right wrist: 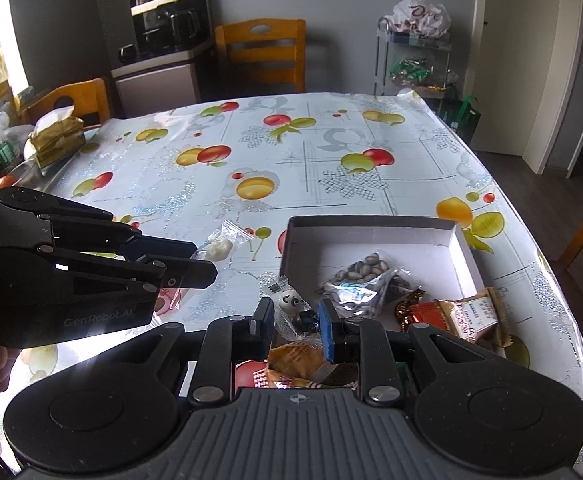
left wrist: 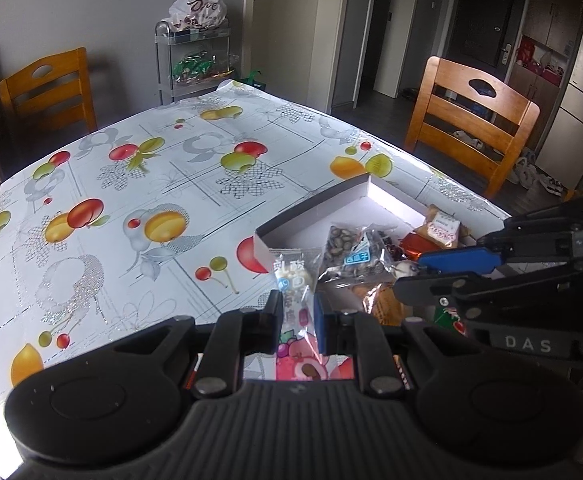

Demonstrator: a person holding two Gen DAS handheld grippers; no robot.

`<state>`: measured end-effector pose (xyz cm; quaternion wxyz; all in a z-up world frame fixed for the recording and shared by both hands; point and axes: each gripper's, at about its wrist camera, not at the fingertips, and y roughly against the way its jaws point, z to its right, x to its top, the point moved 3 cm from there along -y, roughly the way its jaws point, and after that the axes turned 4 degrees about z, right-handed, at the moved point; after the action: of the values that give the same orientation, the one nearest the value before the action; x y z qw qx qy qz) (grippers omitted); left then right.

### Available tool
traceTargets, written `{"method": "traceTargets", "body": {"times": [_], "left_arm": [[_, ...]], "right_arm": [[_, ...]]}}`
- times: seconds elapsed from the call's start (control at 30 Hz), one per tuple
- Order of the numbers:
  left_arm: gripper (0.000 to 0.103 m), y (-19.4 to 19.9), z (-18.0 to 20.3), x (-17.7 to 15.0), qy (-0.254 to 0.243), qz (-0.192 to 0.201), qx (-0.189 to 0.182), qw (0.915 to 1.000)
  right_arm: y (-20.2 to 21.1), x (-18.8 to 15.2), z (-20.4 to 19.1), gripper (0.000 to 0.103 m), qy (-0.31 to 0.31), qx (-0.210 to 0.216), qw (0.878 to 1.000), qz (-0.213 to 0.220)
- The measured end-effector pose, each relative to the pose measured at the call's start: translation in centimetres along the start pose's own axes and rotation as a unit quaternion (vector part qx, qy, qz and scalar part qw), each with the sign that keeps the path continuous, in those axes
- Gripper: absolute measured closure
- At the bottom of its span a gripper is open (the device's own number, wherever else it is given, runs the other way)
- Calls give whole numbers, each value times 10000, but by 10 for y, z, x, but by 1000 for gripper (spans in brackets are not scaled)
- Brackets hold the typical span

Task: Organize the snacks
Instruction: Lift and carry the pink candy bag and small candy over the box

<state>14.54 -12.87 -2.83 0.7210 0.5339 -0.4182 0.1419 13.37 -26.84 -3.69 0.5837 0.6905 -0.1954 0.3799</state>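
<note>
Over the tabletop [right wrist: 331, 152], the left hand-held gripper [left wrist: 297, 316] pinches a pink candy packet [left wrist: 296, 300] and the right hand-held gripper [right wrist: 295, 316] a panda sweet [right wrist: 293, 306], the box [right wrist: 371, 224] just ahead, nearer the right.

My right gripper [right wrist: 295, 322] pinches a clear-wrapped panda candy [right wrist: 293, 304] near the table's [right wrist: 331, 168] front edge, just left of the shallow white cardboard box [right wrist: 371, 224].

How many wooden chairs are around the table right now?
3. One chair at the far wall, one at the table's left beside the tissue pack, one on the table's right side. Others may be out of view.
</note>
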Motion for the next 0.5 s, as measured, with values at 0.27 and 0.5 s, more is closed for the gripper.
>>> {"method": "traceTargets", "body": {"times": [0.27,0.5], "left_arm": [[91,-7,9,6,-56,-9,-119,9999],[91,-13,21,10,-132,-12,-242,9996]], "right_arm": [[1,1,10,78,-69,-127,9999,17],[3,1,21,78,-154,-228,9996,27]]}}
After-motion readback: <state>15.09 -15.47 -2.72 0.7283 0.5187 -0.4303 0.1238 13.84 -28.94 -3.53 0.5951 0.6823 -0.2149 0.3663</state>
